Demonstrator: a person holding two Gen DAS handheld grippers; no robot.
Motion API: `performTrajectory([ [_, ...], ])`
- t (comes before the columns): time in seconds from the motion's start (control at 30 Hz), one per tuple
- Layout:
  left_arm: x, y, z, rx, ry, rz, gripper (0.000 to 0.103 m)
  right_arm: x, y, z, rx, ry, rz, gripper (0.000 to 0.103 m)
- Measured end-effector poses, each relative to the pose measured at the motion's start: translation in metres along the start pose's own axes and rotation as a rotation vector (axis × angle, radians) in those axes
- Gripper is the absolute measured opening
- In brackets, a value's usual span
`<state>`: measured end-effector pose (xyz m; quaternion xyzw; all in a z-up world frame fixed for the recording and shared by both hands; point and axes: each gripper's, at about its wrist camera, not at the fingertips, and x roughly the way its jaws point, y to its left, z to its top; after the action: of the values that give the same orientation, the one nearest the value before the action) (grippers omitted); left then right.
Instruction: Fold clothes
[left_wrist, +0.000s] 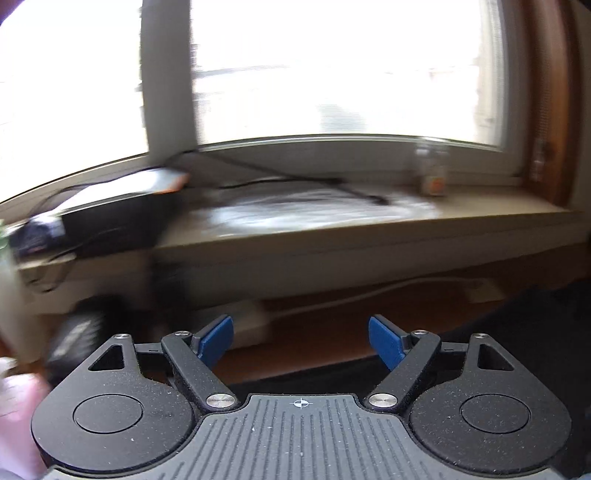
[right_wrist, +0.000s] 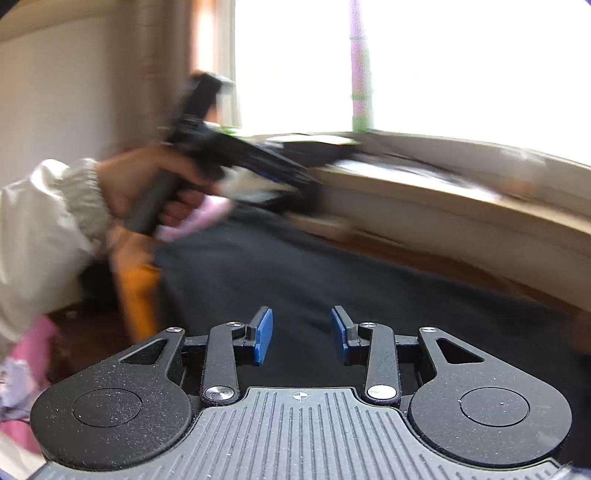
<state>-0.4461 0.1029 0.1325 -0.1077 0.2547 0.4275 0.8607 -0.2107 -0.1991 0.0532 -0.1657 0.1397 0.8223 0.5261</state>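
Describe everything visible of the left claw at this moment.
The left claw is black, with two linkage arms ending in blue pads, on a ribbed grey body. Its jaws stand wide apart with nothing between them. It points slightly downward toward the window sill, above wooden floor and a dark cloth. In the right wrist view it appears blurred, gripped at its handle by a hand in a white elastic-cuffed sleeve; nothing else clearly touches it.

right gripper (right_wrist: 301, 334) jaws parted, perhaps dark cloth (right_wrist: 295, 266)
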Motion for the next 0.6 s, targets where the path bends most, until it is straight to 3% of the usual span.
performTrajectory([
  [0.13, 0.037, -0.075, 0.005, 0.059, 0.019, -0.161, 0.086, -0.059, -0.053, -0.029, 0.05, 0.034, -0.145, 0.036],
  [0.23, 0.065, -0.124, 0.002, 0.099, 0.037, -0.255, 0.086, -0.086, -0.076, -0.05, 0.092, 0.07, -0.186, 0.036],
  [0.4, 0.1, -0.184, -0.017, 0.186, 0.068, -0.342, 0.086, -0.093, -0.075, -0.07, 0.093, 0.108, -0.135, 0.036],
  [0.53, 0.114, -0.197, -0.04, 0.23, 0.093, -0.344, 0.086, -0.095, -0.068, -0.076, 0.076, 0.13, -0.067, 0.036],
  [0.6, 0.111, -0.195, -0.041, 0.224, 0.084, -0.338, 0.086, -0.096, -0.064, -0.078, 0.069, 0.141, -0.025, 0.031],
])
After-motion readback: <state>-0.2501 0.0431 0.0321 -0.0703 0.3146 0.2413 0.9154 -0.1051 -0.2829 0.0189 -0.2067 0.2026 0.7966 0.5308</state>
